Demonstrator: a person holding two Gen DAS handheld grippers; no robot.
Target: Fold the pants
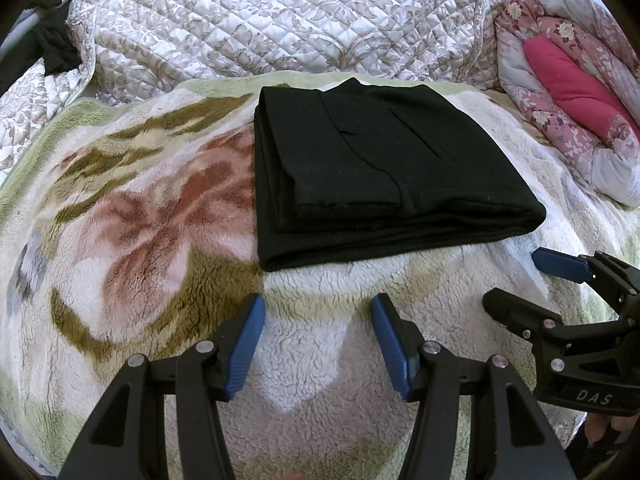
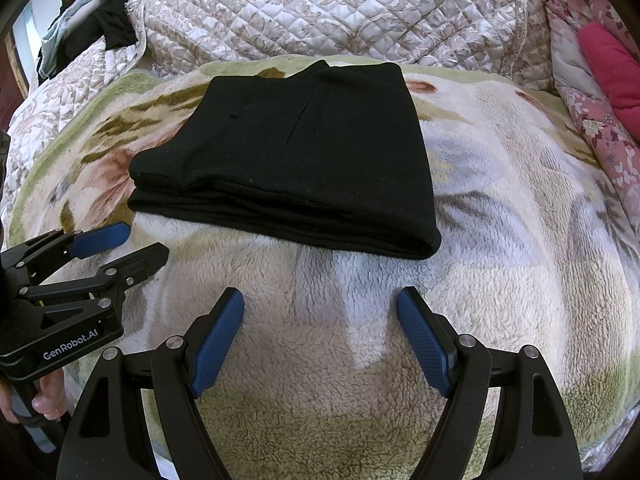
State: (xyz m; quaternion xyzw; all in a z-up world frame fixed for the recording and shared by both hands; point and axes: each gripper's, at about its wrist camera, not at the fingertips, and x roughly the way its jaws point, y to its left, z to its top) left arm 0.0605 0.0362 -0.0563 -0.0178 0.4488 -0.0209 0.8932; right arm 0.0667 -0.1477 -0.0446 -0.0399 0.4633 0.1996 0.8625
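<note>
On the fleece blanket point(image 1: 168, 216) lie the black pants point(image 1: 384, 176), folded flat. Left gripper point(image 1: 318, 344) and right gripper point(image 2: 320, 336) hover near them, both spread and empty.

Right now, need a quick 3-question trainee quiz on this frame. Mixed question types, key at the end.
1. True or false: the black knit pants lie folded into a compact stack on the fluffy floral fleece blanket.
2. Multiple choice: the left claw is A) shut on the pants, B) open and empty, short of the pants, C) gripping the blanket.
3. Short answer: what bright item sits inside the pink floral quilt at the right edge?

Key: 1 true. 2 B; the right claw is open and empty too. 3 a magenta cushion or cloth; which one cannot be told.
</note>
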